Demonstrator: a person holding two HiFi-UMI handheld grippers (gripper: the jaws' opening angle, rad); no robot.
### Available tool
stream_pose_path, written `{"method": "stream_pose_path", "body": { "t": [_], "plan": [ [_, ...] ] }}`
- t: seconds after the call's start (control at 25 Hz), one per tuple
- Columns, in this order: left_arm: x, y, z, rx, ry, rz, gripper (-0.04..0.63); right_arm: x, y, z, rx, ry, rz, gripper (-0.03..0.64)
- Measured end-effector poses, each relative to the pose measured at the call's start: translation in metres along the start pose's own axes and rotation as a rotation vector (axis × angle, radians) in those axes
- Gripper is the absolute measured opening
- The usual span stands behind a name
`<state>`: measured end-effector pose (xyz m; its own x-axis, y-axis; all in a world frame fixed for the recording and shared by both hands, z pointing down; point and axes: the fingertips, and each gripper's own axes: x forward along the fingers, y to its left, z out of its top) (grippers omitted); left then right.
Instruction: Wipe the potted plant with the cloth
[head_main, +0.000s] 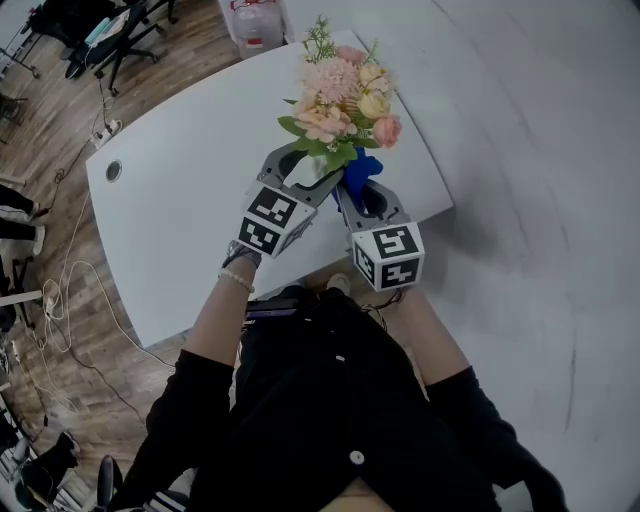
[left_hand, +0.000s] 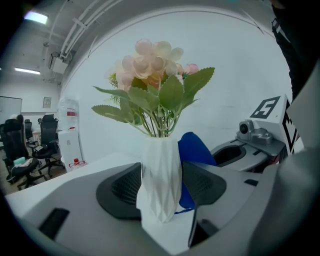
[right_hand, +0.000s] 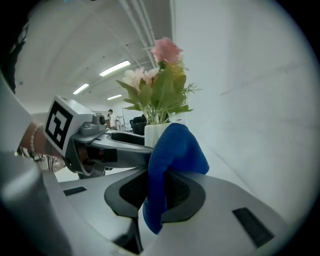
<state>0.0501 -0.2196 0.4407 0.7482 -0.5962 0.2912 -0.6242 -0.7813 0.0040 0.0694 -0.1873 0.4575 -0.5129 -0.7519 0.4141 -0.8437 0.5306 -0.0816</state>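
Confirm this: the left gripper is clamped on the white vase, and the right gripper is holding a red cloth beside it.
One detail is wrong: the cloth is blue, not red, as the right gripper view shows. Corrected: the left gripper is clamped on the white vase, and the right gripper is holding a blue cloth beside it.

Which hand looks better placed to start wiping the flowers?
The right gripper: it is shut on the blue cloth, close beside the white vase. The left gripper is busy clamping that vase.
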Motion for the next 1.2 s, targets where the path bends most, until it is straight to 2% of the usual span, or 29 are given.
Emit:
{"method": "stream_pose_path", "body": {
  "t": [0.08,0.16,0.36,0.6,0.84,1.0,1.2],
  "plan": [
    [-0.003,-0.002,-0.008,-0.004,0.004,-0.011,0.262,-0.003,0.002,-0.002,-0.103,-0.002,-0.006,0.084],
    [-0.005,-0.003,-0.012,-0.006,0.002,-0.018,0.262,-0.004,0.005,-0.002,-0.164,0.001,0.000,0.084],
    [-0.003,-0.001,-0.006,0.020,0.008,-0.038,0.253,-0.002,0.005,0.007,-0.218,0.014,0.014,0.084],
    [-0.007,-0.004,-0.001,0.051,0.003,-0.094,0.252,0.000,0.001,0.016,-0.319,0.022,-0.012,0.084],
    [-0.010,-0.008,-0.002,0.076,0.015,-0.127,0.252,0.000,-0.005,0.016,-0.341,0.039,-0.026,0.084],
    [-0.012,-0.008,-0.012,0.085,0.020,-0.122,0.253,0.000,-0.009,0.007,-0.330,0.042,-0.039,0.084],
    [-0.012,0.005,-0.006,0.085,0.013,-0.119,0.265,-0.001,-0.013,0.006,-0.332,0.050,-0.045,0.084]
  ]
}}
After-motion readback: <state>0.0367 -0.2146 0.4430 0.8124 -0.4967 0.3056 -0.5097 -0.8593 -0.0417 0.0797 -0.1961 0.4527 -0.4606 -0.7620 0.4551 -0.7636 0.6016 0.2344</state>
